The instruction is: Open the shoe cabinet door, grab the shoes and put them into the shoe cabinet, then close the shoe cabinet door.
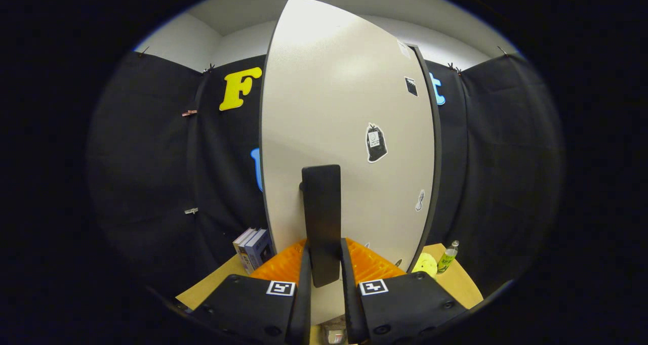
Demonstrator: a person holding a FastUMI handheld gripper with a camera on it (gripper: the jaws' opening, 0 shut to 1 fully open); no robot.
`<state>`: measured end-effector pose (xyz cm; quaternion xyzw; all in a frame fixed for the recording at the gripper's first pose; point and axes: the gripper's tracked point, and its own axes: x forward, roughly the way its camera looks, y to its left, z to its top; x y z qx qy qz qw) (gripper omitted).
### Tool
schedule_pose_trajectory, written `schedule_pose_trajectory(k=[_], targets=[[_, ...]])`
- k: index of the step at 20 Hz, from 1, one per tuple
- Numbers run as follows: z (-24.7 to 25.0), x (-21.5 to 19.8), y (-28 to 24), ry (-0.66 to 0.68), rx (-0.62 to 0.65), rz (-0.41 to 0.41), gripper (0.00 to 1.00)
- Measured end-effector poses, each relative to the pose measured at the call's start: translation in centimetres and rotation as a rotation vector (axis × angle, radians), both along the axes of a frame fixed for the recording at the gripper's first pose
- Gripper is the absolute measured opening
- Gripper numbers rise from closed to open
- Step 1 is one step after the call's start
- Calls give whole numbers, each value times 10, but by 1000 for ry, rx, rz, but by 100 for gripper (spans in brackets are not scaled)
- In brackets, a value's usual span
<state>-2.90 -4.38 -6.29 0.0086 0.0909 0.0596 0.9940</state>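
The shoe cabinet's pale door rises straight ahead, dark-edged and carrying a few stickers. Its dark upright handle juts from the door's lower half. My gripper is shut on that handle, with one finger pressing each side of the handle's lower end. The door's left edge stands against the black cloth wall, and the dark cabinet body shows along the door's right side. What lies behind the door is hidden.
A wooden tabletop lies under the cabinet. Some books stand at the left of the door's foot. At the right sit a yellow round object and a small green bottle.
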Motion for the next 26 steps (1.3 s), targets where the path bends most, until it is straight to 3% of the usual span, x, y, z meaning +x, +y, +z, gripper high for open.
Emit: schedule_pose_trajectory(k=[3,4,12,18,26], targets=[[3,-17,-19,-3,3,8,31],[3,-21,-26,-3,3,10,24],[10,-55,-85,-4,2,-21,23],[21,-79,-135,-25,9,-98,23],[48,-141,-196,-84,-42,-232,23]])
